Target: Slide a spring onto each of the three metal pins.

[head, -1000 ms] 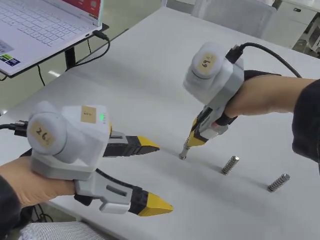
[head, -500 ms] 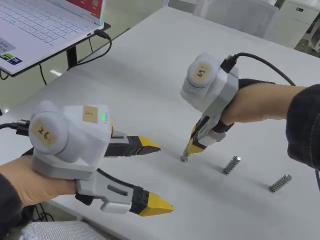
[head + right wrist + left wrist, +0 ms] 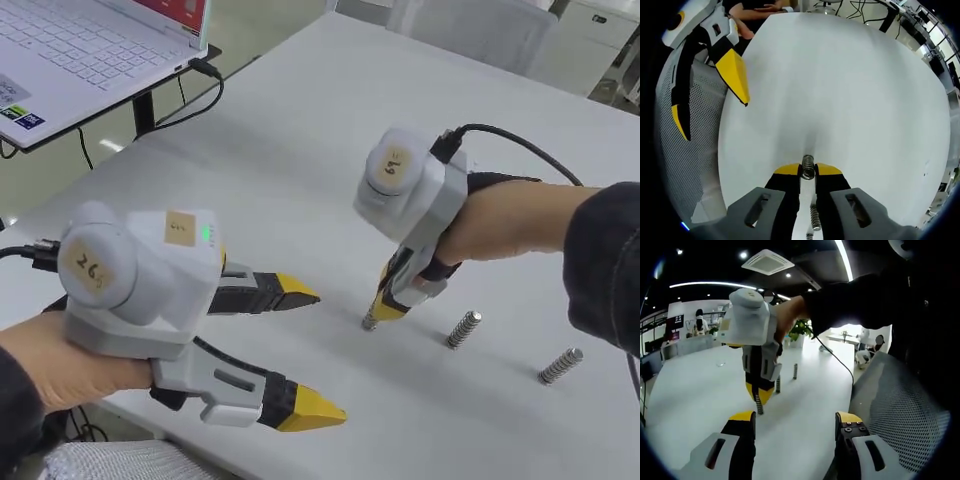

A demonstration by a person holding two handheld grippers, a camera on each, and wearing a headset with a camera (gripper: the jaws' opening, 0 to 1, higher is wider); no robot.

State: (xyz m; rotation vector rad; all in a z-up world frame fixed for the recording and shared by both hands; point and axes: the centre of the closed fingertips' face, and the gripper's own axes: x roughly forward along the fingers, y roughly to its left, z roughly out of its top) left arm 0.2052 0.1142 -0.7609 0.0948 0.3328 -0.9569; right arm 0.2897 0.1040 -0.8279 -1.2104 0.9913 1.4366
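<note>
My right tongs [image 3: 380, 312] point steeply down at the white table [image 3: 250, 150], their yellow tips pressed together on a spring [image 3: 369, 321] and pinching it near its upper end. In the right gripper view the coil pokes out just past the tips. The spring stands close to upright and its lower end seems to rest on the surface, in the middle of the table's width and nearer the near edge than the far one. I cannot tell whether a pin sits inside it.

A second spring [image 3: 462, 329] stands just to the right of it, and a third spring [image 3: 558, 366] further right again. The three are well apart and form a row that slants toward the near edge. In the left gripper view both of these stand upright on the surface behind my right tongs.

My left tongs [image 3: 315, 353] hover above the near left part of the table, jaws spread wide with nothing between them, aimed toward the pinched spring.

Beyond the table's left edge a laptop [image 3: 80, 50] sits on its own stand, with a dark cable [image 3: 205, 95] plugged into its side
</note>
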